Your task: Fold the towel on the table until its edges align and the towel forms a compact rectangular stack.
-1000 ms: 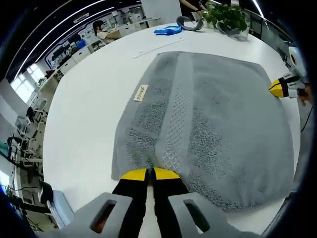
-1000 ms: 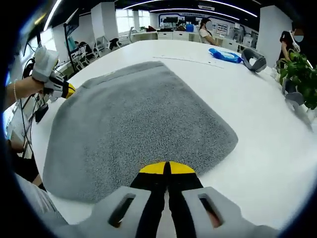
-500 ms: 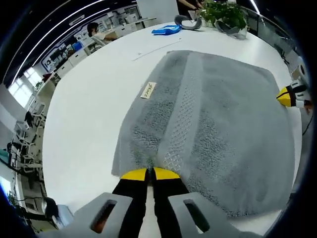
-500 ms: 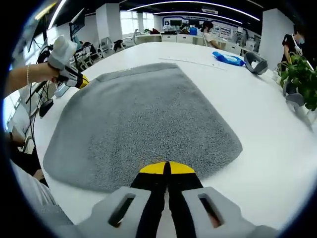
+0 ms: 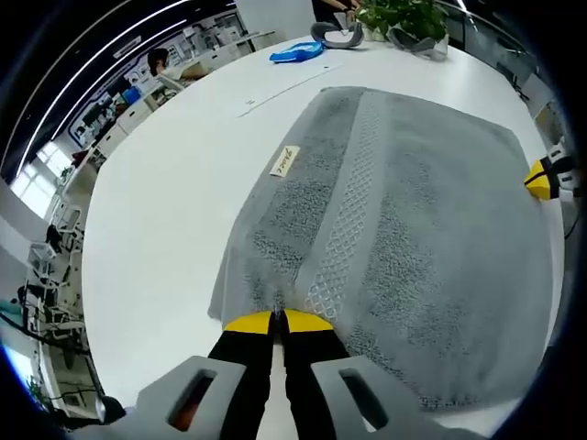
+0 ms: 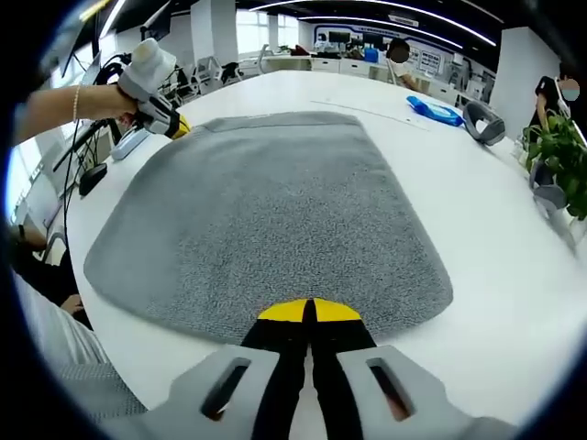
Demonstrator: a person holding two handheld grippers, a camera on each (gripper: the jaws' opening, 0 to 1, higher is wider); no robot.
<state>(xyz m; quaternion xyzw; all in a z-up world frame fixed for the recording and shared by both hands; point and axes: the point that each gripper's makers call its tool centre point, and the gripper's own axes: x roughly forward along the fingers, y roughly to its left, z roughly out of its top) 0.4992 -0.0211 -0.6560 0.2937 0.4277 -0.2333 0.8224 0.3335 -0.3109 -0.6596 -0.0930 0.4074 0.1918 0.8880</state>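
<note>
A grey towel (image 5: 394, 229) lies spread on the white table (image 5: 156, 202). In the left gripper view it shows a woven patterned band and a small cream label (image 5: 285, 161). My left gripper (image 5: 278, 321) is shut on the towel's near edge beside that band. My right gripper (image 5: 541, 179) pokes in at the towel's right edge. In the right gripper view the towel (image 6: 275, 211) looks plain grey, and my right gripper (image 6: 312, 312) is shut on its near edge. The left gripper (image 6: 174, 124), held by a hand, grips the far left corner.
At the table's far end lie a blue cloth (image 5: 295, 52), a grey curved object (image 5: 335, 34) and a potted plant (image 5: 404, 18); in the right gripper view the plant (image 6: 559, 151) stands at the right. Black cables (image 6: 92, 174) hang off the left table edge. Office desks fill the background.
Both cameras have lifted and shifted slightly. The towel looks drawn out flatter between the grippers. Both grips on the towel's edges are unchanged.
</note>
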